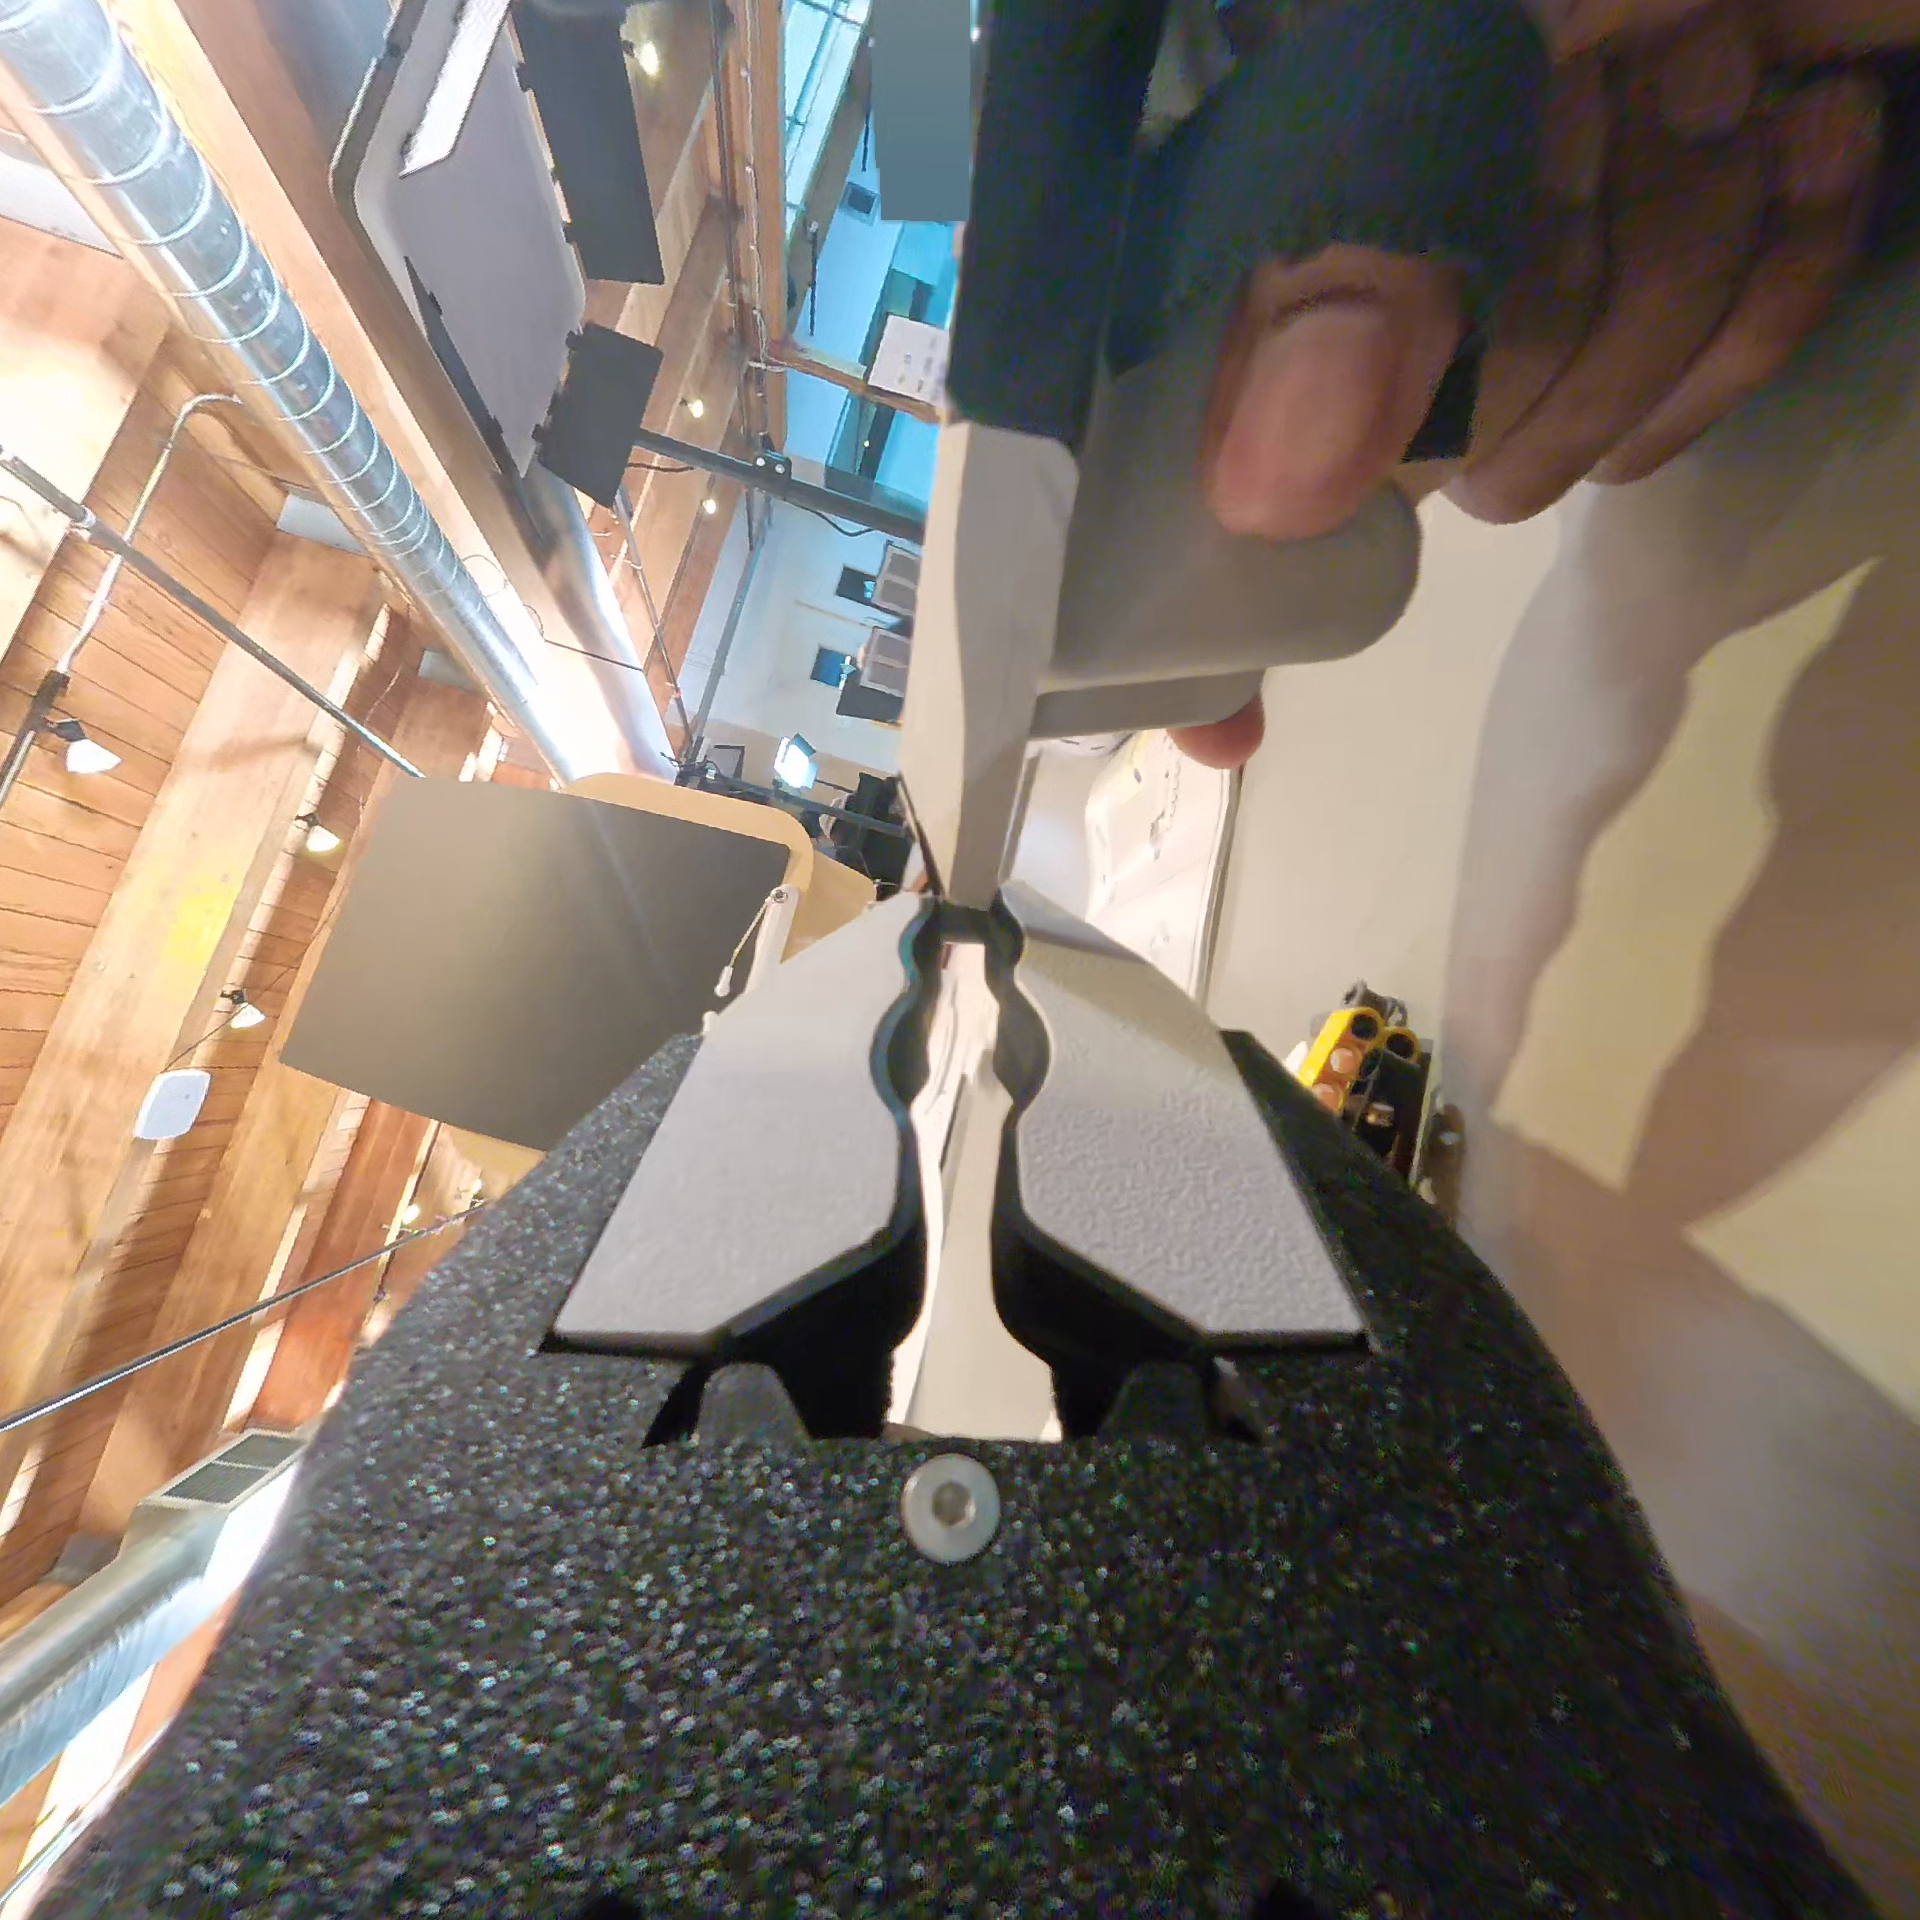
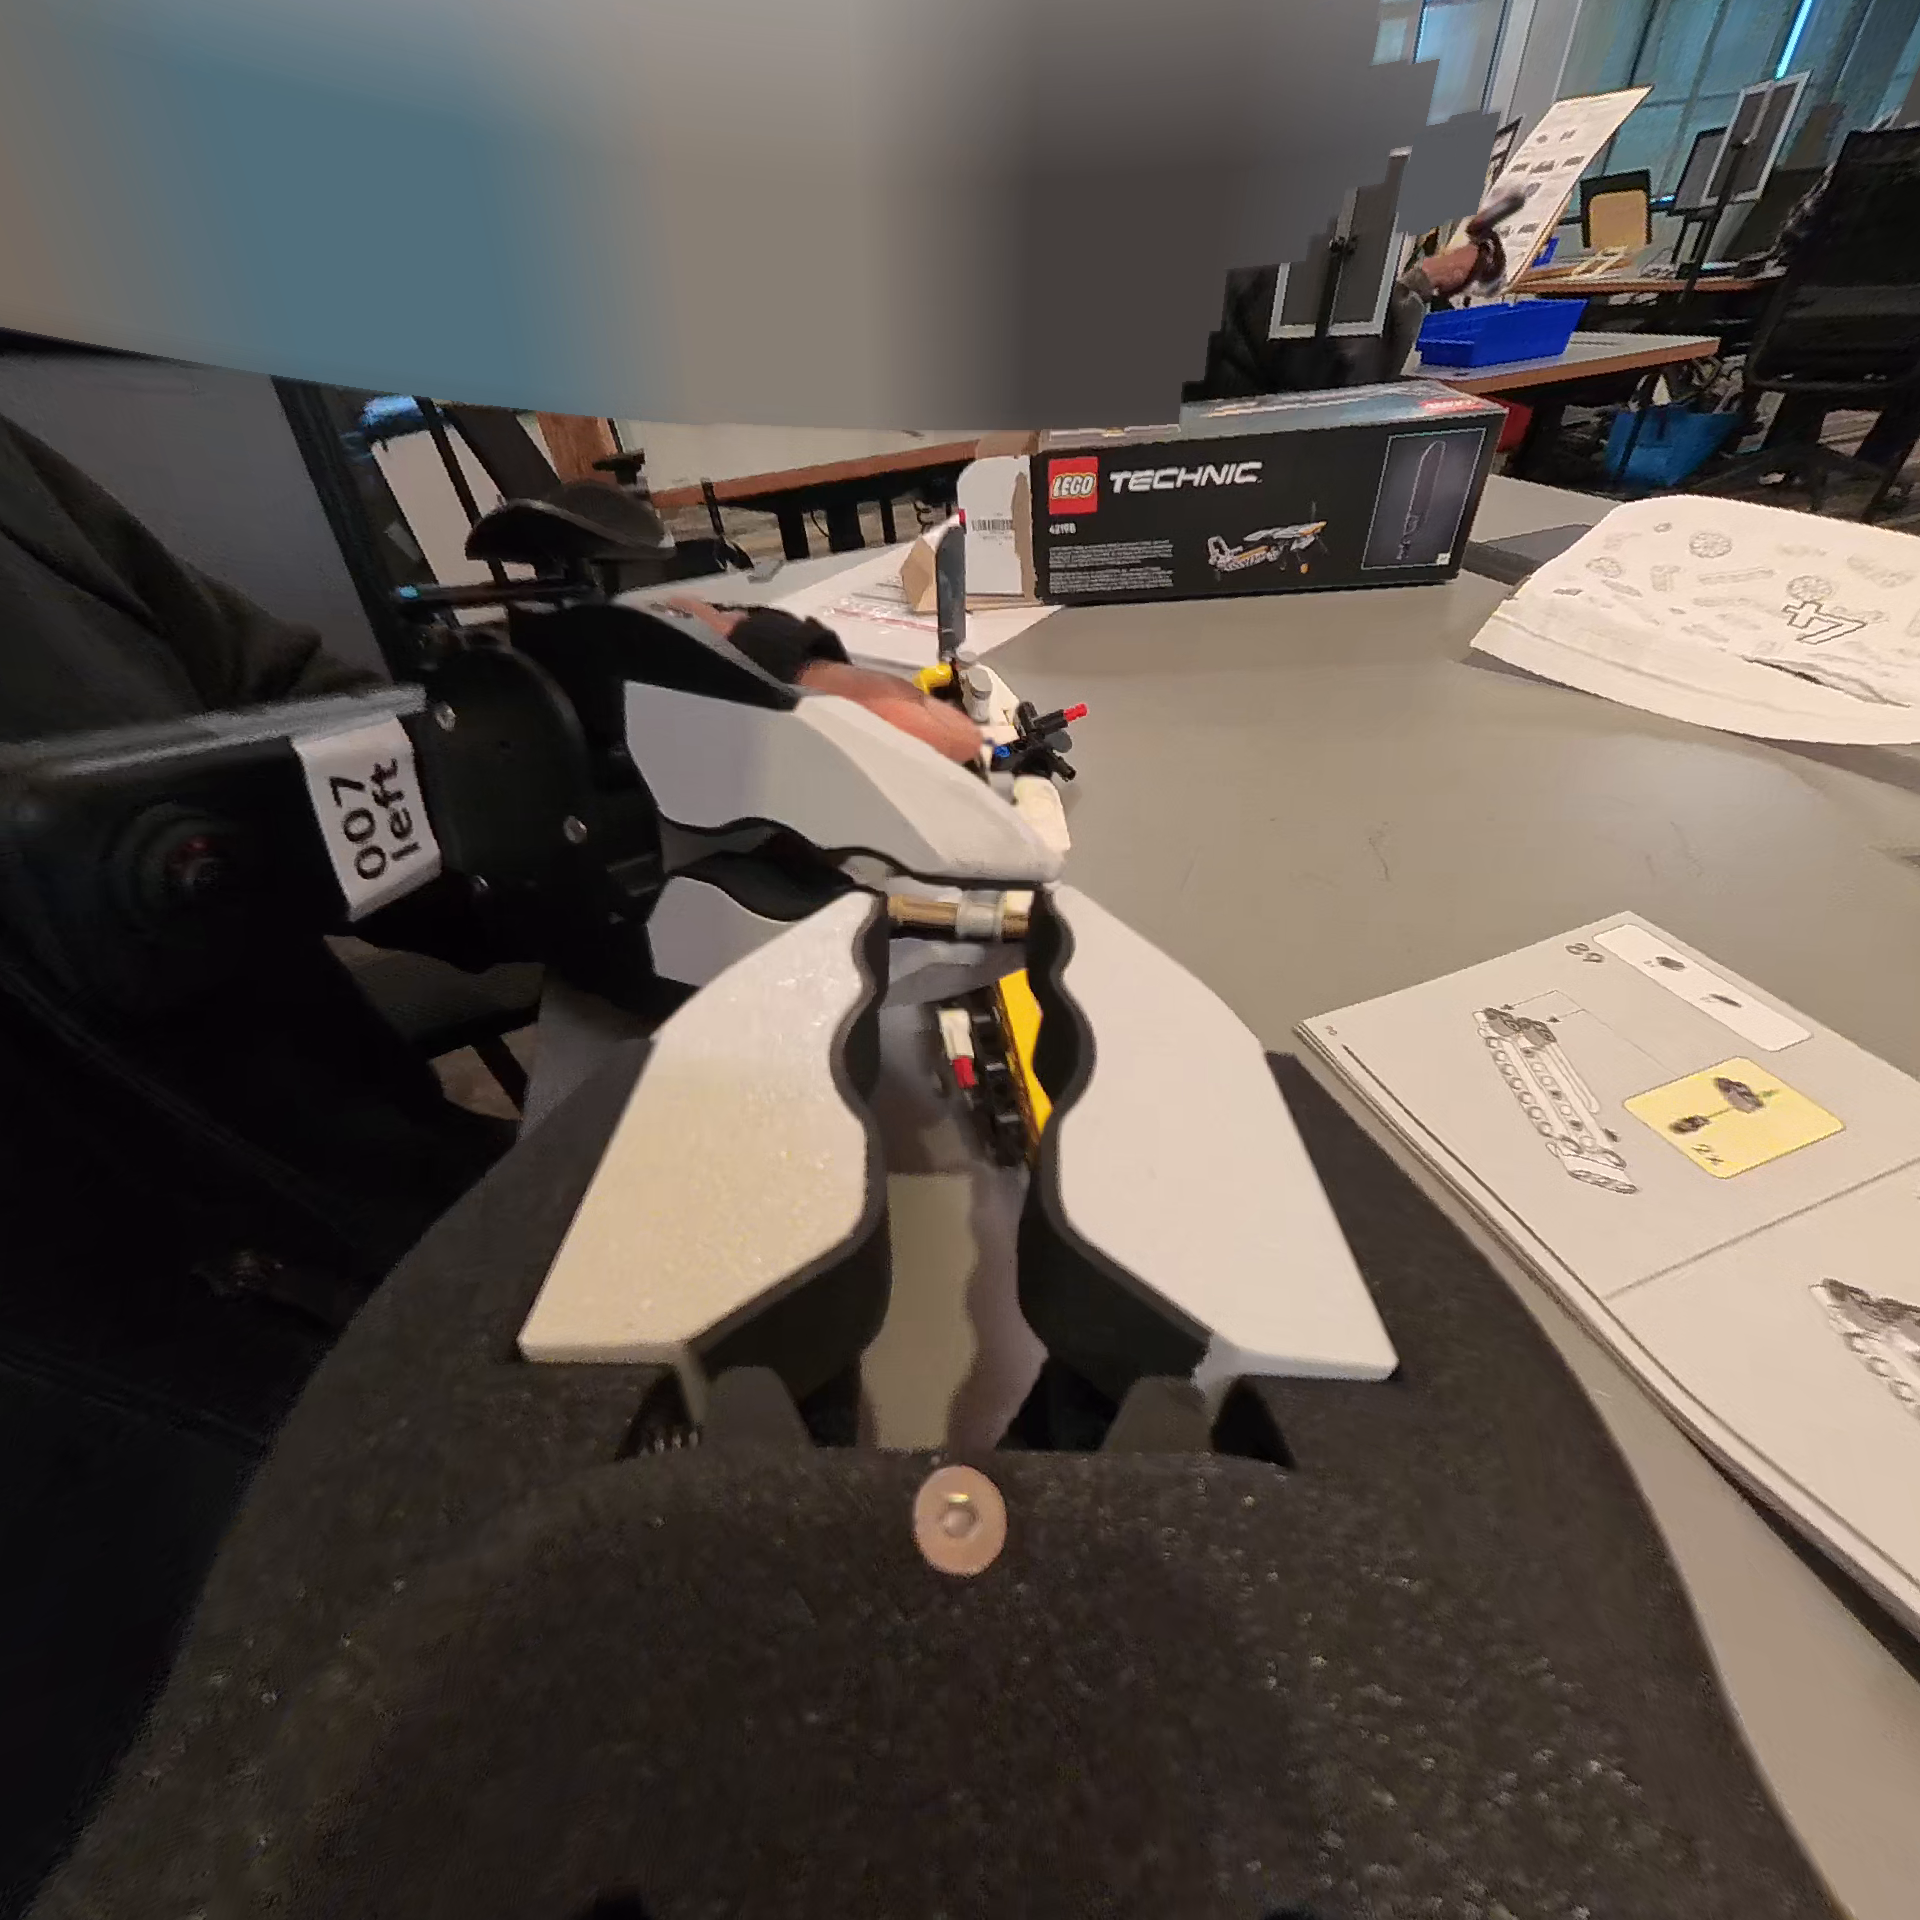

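A toy brick model of white, yellow and black parts (image 2: 1003, 1060) sits between both grippers above the grey table (image 2: 1351, 790). My right gripper (image 2: 966, 920) is shut on it; a tan axle with a grey sleeve (image 2: 961, 916) spans its fingertips. My left gripper (image 2: 1039, 842) comes in from the left, rolled on its side, and is shut on a white part of the model (image 2: 1049, 821). In the left wrist view, the left gripper (image 1: 971, 925) pinches the narrow end of a light grey panel (image 1: 977, 665). A hand (image 1: 1309, 405) presses a thumb on that panel. A hand (image 2: 894, 707) also shows behind the left fingers.
A black toy box (image 2: 1247, 509) stands at the back of the table. An open instruction booklet (image 2: 1610, 1122) lies to the right, with a printed white sheet (image 2: 1714, 623) farther back. Loose yellow and black bricks (image 1: 1361, 1049) lie near the left gripper. Left and right tips are no more than a few centimetres apart.
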`<action>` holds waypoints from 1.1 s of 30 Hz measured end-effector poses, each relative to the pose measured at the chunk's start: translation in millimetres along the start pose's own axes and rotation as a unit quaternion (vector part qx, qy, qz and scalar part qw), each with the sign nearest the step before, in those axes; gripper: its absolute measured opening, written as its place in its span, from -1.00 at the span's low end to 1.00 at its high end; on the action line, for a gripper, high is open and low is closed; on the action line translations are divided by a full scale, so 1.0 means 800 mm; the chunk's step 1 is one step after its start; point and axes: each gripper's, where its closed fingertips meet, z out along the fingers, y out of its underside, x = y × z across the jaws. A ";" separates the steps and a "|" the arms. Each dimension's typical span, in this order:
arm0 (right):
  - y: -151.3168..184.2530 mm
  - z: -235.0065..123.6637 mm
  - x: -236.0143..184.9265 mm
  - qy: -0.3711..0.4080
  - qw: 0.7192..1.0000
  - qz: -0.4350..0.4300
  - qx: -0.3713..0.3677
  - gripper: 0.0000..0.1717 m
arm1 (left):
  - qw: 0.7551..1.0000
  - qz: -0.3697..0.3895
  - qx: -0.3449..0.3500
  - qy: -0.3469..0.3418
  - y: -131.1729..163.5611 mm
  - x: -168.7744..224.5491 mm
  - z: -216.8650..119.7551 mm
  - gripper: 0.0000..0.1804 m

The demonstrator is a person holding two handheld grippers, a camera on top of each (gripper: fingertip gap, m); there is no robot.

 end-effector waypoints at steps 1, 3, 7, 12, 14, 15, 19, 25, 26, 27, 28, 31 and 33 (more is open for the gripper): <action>0.002 -0.001 0.002 -0.001 1.000 -0.012 -0.008 -0.70 | 1.000 -0.002 0.000 0.012 0.000 0.004 0.001 -0.89; 0.002 -0.002 0.007 0.010 0.999 -0.042 -0.015 -0.70 | 0.999 -0.024 -0.008 0.031 0.001 0.006 0.005 -0.89; -0.012 -0.013 0.016 0.063 0.981 -0.184 -0.014 -0.74 | 0.995 -0.062 -0.040 0.067 0.013 0.007 0.011 -0.89; 0.001 -0.009 0.006 0.064 0.922 -0.372 -0.085 -0.75 | 0.990 -0.084 -0.051 0.102 0.015 0.012 0.009 -0.89; 0.003 -0.005 0.003 0.056 0.907 -0.405 -0.096 -0.78 | 0.990 -0.081 -0.051 0.108 0.013 0.013 0.008 -0.89; 0.004 -0.003 0.002 0.054 0.900 -0.420 -0.103 -0.79 | 0.989 -0.079 -0.051 0.112 0.011 0.013 0.007 -0.89; 0.008 0.003 0.000 0.046 0.881 -0.456 -0.120 -0.81 | 0.990 -0.058 -0.053 0.119 0.011 0.016 0.002 -0.89; 0.016 0.008 -0.004 0.030 0.867 -0.477 -0.139 -0.86 | 0.990 -0.022 -0.047 0.133 0.014 0.022 -0.003 -0.89; 0.017 0.008 -0.004 0.028 0.866 -0.479 -0.141 -0.88 | 0.989 -0.015 -0.044 0.137 0.014 0.024 -0.004 -0.89; 0.018 0.008 -0.004 0.024 0.866 -0.478 -0.144 -0.92 | 0.989 -0.004 -0.041 0.141 0.014 0.026 -0.005 -0.89; 0.020 0.008 -0.005 0.017 0.867 -0.476 -0.148 -0.94 | 0.989 0.007 -0.038 0.143 0.013 0.028 -0.006 -0.89; 0.024 0.007 -0.007 0.003 0.865 -0.477 -0.159 -0.94 | 0.988 0.034 -0.037 0.148 0.013 0.031 -0.008 -0.89; 0.025 0.006 -0.009 -0.001 0.859 -0.486 -0.161 -0.94 | 0.988 0.046 -0.034 0.144 0.012 0.032 -0.008 -0.89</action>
